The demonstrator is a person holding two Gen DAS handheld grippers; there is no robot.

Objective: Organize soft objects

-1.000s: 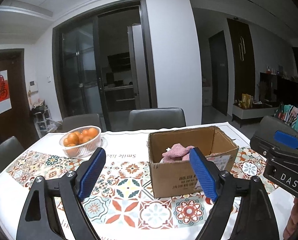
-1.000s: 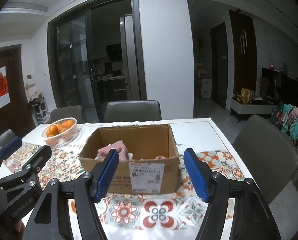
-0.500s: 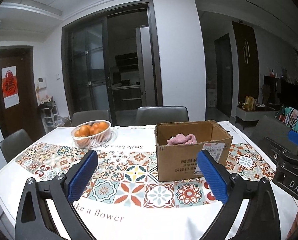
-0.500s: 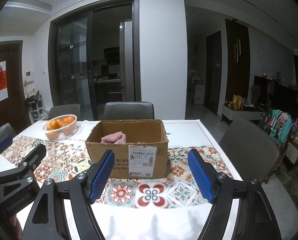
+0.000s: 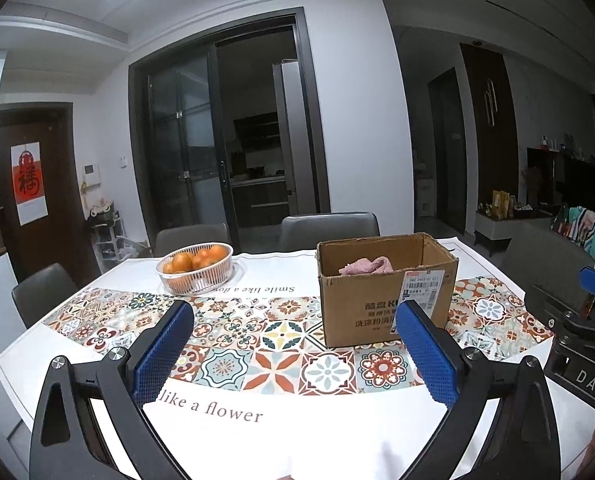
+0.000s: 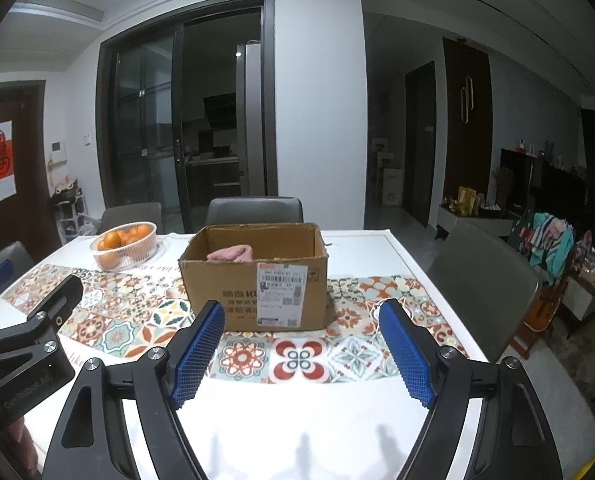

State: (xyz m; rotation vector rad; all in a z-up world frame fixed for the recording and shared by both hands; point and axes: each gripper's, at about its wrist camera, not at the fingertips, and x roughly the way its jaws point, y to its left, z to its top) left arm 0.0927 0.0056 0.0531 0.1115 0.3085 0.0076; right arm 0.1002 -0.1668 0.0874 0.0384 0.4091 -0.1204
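One cardboard box with a white barcode label stands ahead of both tools, a pink cloth inside. The left gripper and right gripper gape wide, ribbed blue pads empty. The tablecloth reads "like a flower"; one mesh basket of oranges sits far left.

Home dining room, table, chairs, fruit basket

Both wrist views level, facing shared cardboard box.
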